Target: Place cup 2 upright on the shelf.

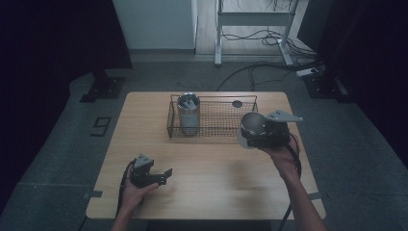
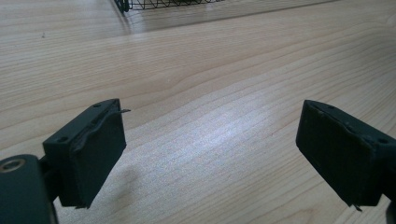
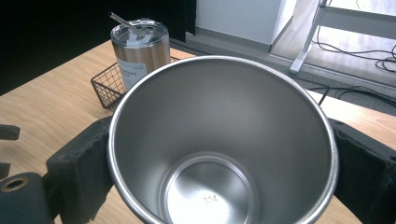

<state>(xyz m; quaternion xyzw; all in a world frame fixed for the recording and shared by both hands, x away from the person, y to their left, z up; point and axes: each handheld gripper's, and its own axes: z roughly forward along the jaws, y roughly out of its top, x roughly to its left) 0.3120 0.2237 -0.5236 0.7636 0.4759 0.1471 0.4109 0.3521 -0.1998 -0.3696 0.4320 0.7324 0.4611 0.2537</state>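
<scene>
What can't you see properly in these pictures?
- Steel cup: right gripper view, its lower rim cut off by the bottom edge; its outside is hidden by its own rim.
- Lidded tumbler: label print too small to read.
- Wire basket: left gripper view, cut off by the top edge.

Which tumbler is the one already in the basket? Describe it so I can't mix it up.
On the wooden table, find the wire basket at the far edge. The lidded tumbler stands upright in its left end; unlike the open cup in the right gripper, it has a straw.
</scene>
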